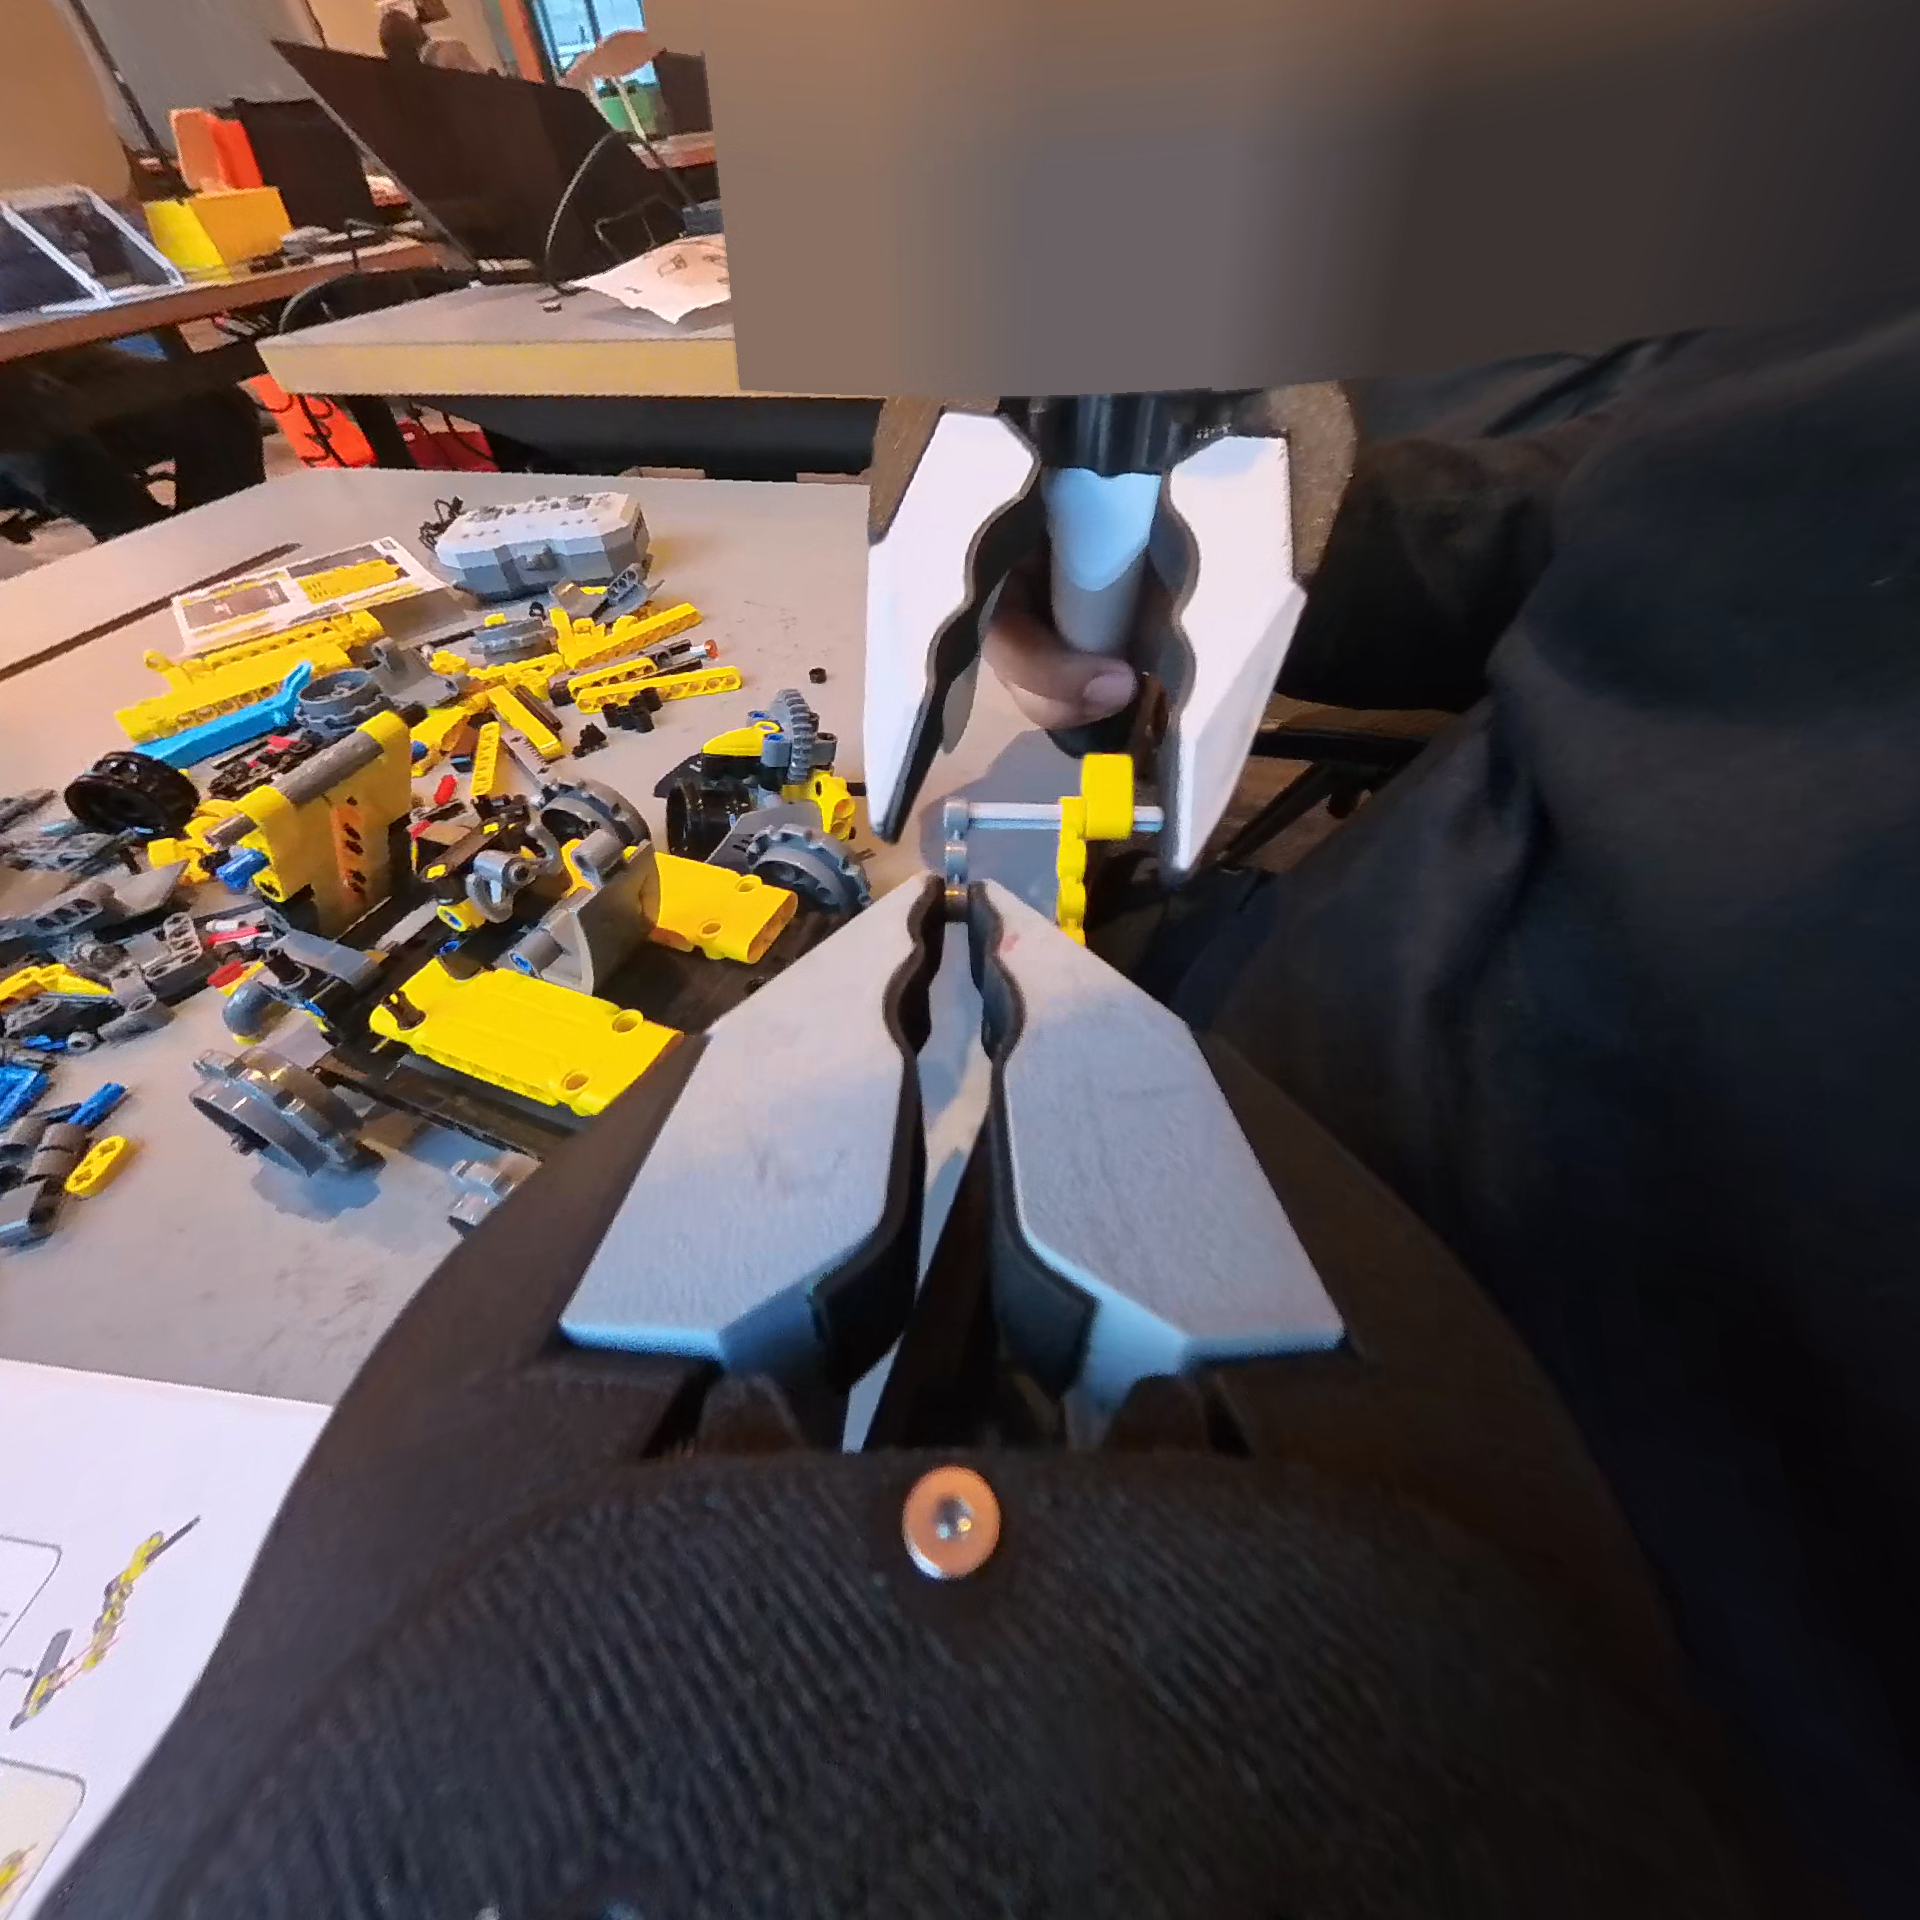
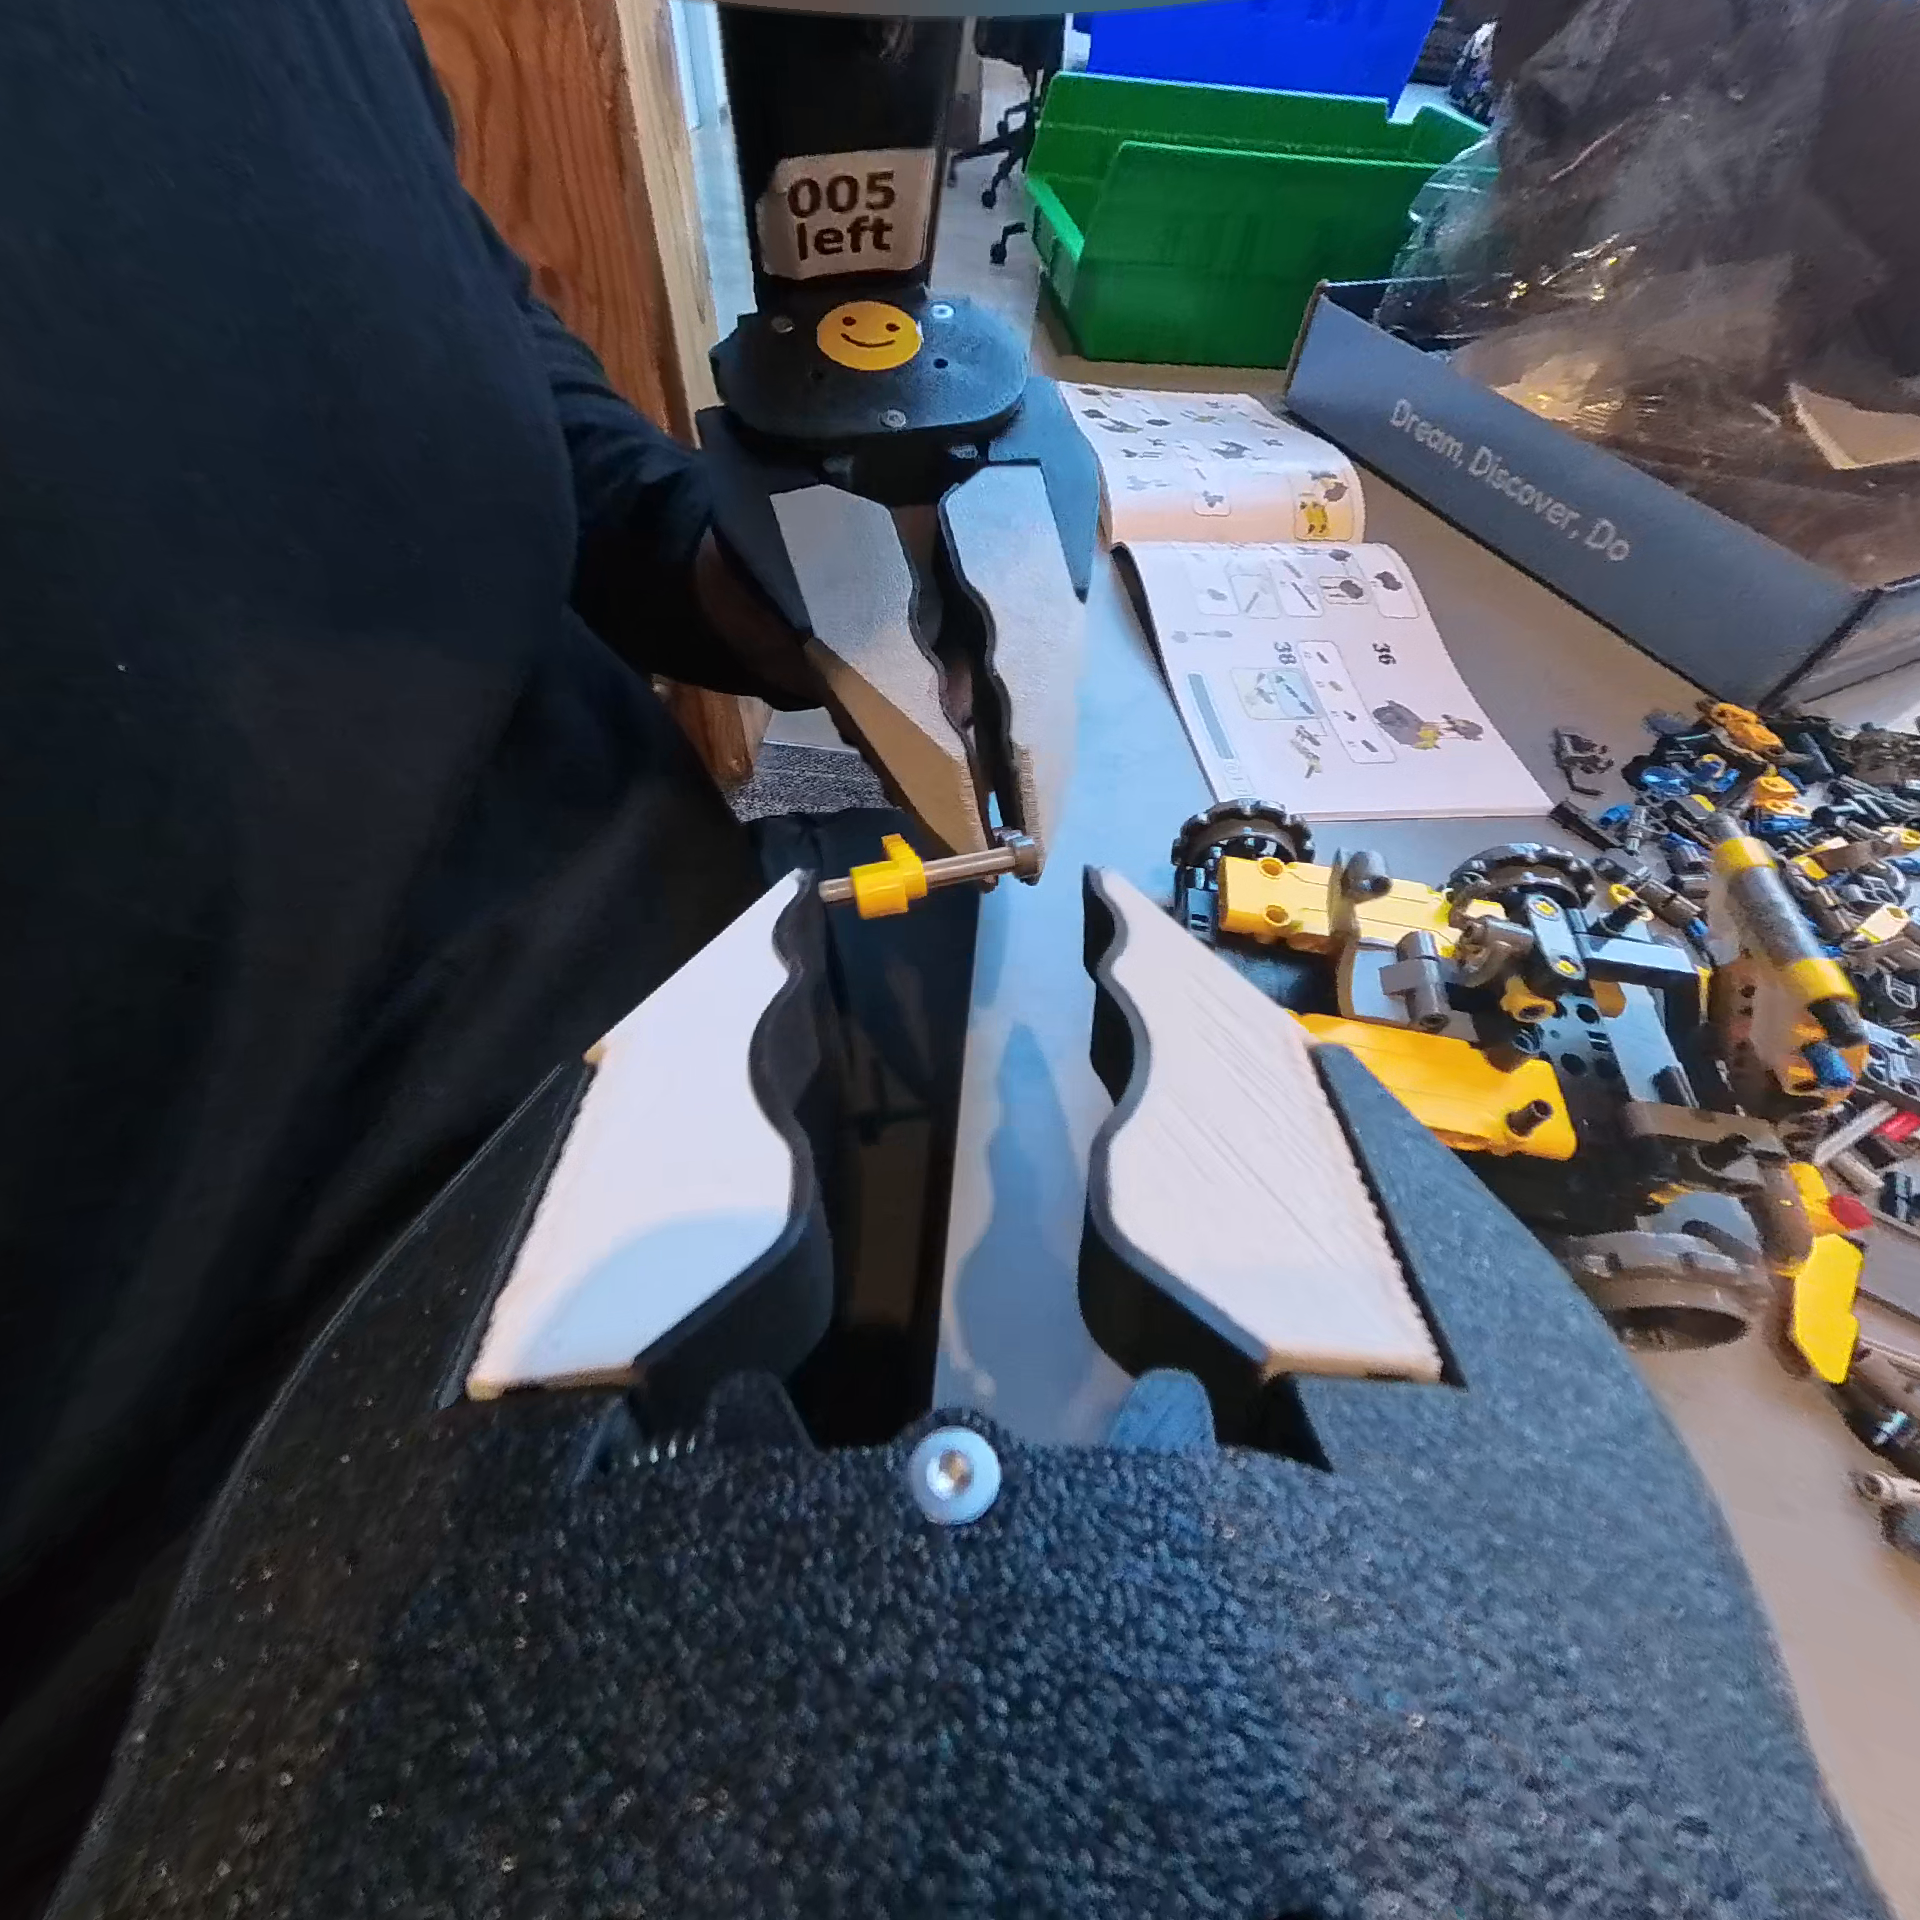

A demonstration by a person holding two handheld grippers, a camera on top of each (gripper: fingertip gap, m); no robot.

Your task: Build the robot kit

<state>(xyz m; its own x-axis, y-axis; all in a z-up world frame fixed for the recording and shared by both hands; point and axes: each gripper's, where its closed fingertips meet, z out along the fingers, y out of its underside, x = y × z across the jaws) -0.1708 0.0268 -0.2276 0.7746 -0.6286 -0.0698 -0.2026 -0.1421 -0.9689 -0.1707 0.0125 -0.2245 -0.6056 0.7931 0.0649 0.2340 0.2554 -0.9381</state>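
Observation:
My left gripper (image 1: 957, 891) is shut on the grey connector end of a small assembly: a grey axle (image 1: 1013, 819) carrying a yellow connector (image 1: 1103, 798) and a yellow beam hanging below it. It holds the assembly in the air past the table's near edge. My right gripper (image 1: 1039, 836) faces it, open, with one finger on each side of the axle and not touching it. In the right wrist view, the right gripper (image 2: 945, 883) is open. The left gripper (image 2: 992, 847) pinches the axle (image 2: 956, 864) just beyond it, with the yellow connector (image 2: 886, 878) near the right gripper's left fingertip.
Many loose yellow, grey, black and blue building pieces (image 1: 436, 727) cover the grey table (image 1: 312, 1278). A part-built yellow vehicle (image 2: 1455, 987) lies to the right. An open instruction booklet (image 2: 1340, 675), a dark box (image 2: 1558, 520) and green bins (image 2: 1195, 229) lie beyond. A person in dark clothing (image 1: 1610, 935) is close by. My two grippers' fingertips are within a few centimetres of each other.

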